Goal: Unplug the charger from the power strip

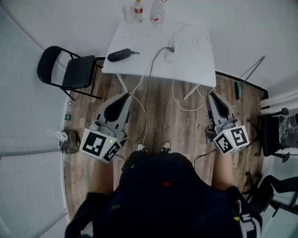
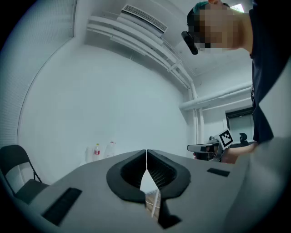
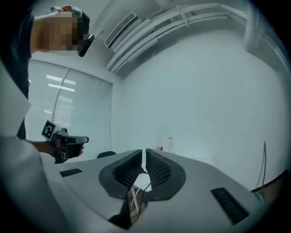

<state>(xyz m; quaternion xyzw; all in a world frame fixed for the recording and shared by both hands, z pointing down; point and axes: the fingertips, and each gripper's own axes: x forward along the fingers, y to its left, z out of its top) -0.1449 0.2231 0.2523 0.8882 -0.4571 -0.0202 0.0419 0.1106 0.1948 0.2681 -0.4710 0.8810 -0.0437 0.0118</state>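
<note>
Charger (image 1: 169, 49): dark, plugged at near end of white power strip (image 1: 173, 43), centre-right on white table (image 1: 139, 65); grey cable (image 1: 150, 74) trailing off near edge to wood floor (image 1: 163, 116). Far left: black folding chair (image 1: 70, 69), beside table. Table left: black pouch (image 1: 120, 55). Left gripper (image 1: 126, 95): level, clenched on nothing, short of table. Far table edge: bottles (image 1: 138, 10). Right gripper (image 1: 210, 95): level, jaws pressed together, empty, well apart from charger.
</note>
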